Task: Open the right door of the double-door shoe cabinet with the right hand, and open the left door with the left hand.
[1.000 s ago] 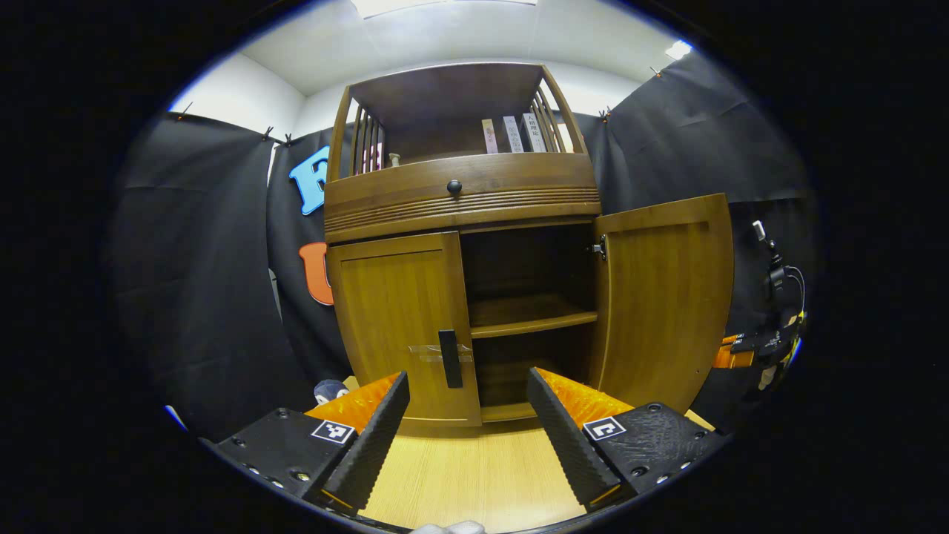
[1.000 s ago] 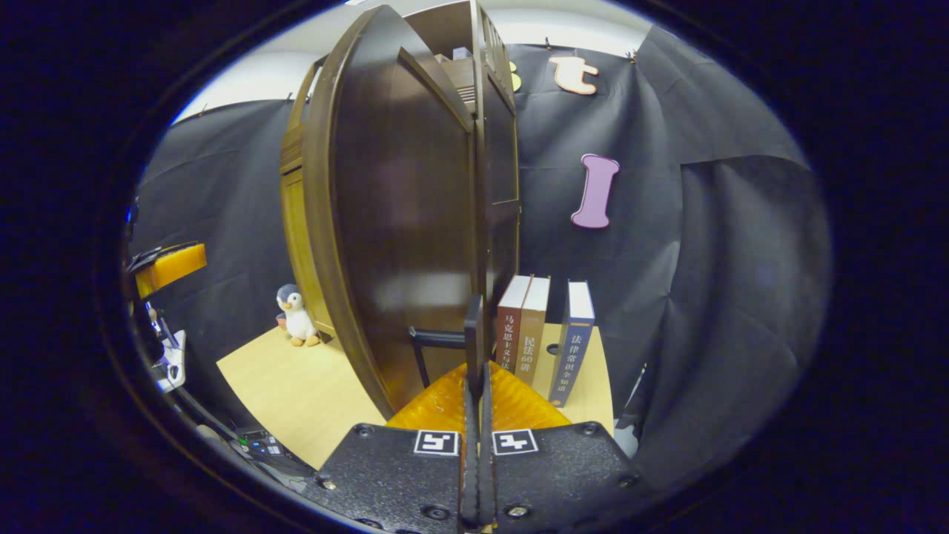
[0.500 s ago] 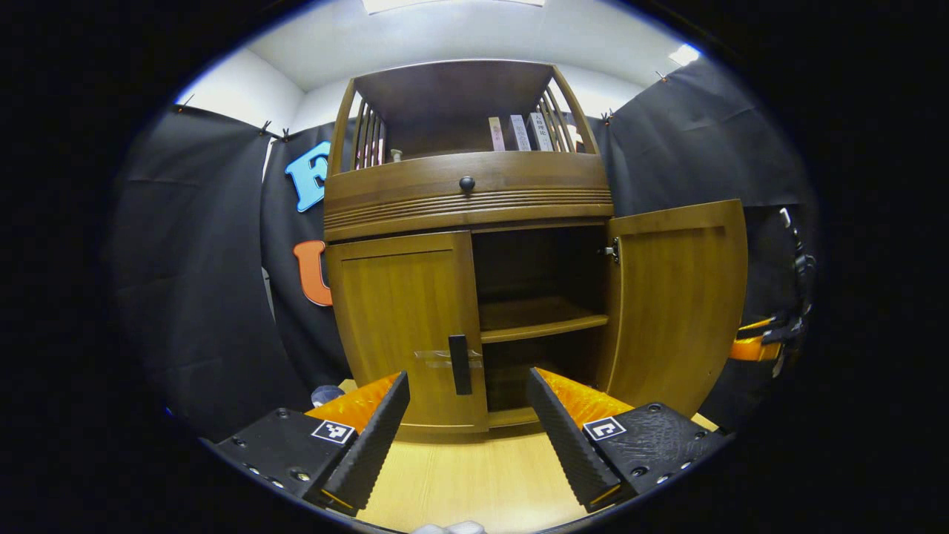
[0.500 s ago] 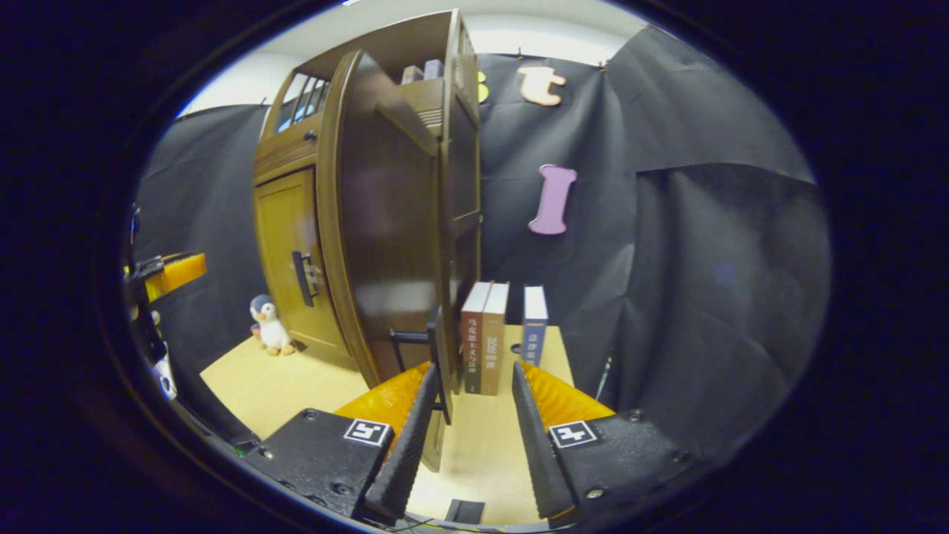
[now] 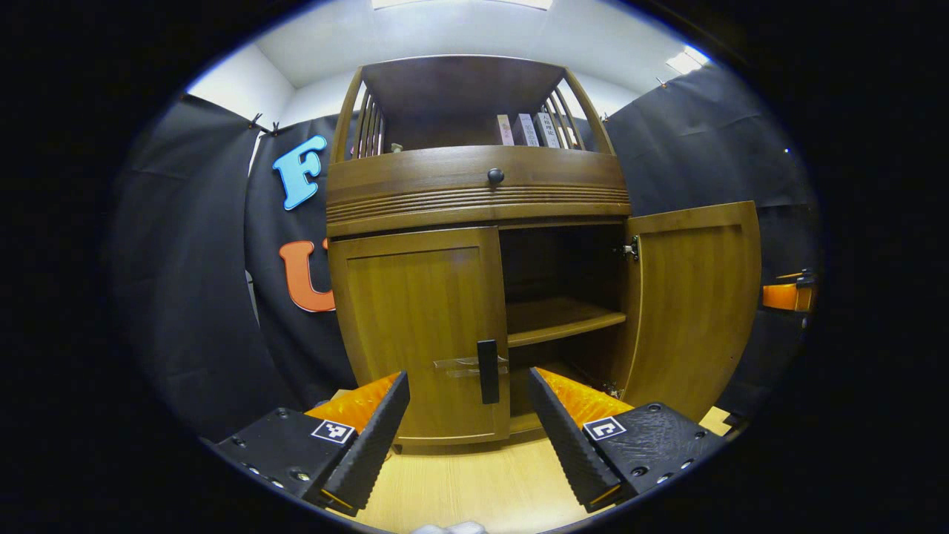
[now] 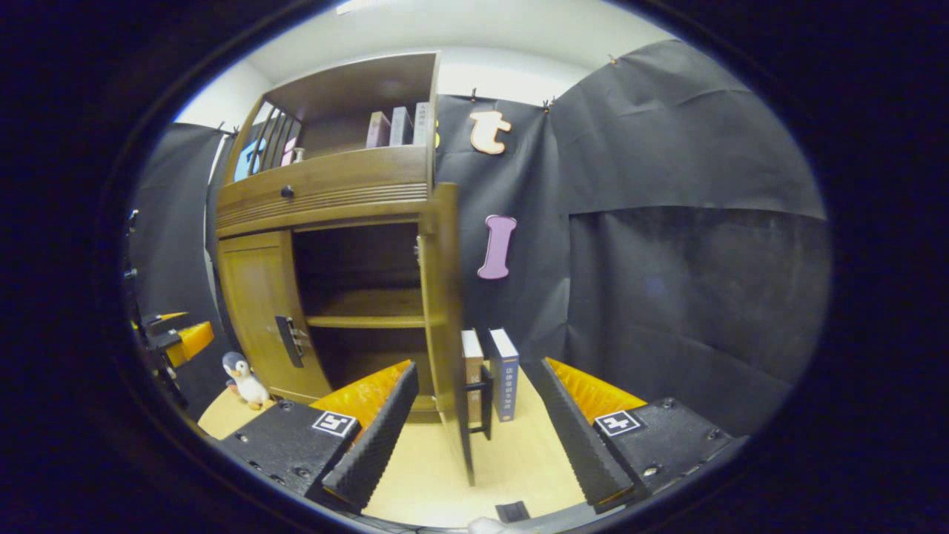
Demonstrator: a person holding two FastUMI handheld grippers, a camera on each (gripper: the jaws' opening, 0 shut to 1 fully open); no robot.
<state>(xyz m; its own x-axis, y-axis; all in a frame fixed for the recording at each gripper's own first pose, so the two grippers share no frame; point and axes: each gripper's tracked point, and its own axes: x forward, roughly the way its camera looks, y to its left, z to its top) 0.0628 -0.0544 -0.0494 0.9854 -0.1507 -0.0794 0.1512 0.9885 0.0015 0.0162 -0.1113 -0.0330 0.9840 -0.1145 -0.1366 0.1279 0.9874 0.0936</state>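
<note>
The wooden shoe cabinet stands ahead in the left gripper view. Its right door is swung wide open, showing an inner shelf. The left door is closed, with a dark vertical handle at its inner edge. My left gripper is open, a short way in front of that handle, touching nothing. In the right gripper view the open right door is seen edge-on with its handle between my open right gripper's spread fingers, apart from both. The closed left door is at the left.
Books stand on the wooden floor right of the cabinet. A toy penguin sits at its left. More books stand on the top shelf, above a drawer knob. The other gripper shows at the far left.
My right gripper has let go of the right door's handle, opened wide and drawn back. The left gripper has drifted left, so the left door's handle now lies between its fingers.
</note>
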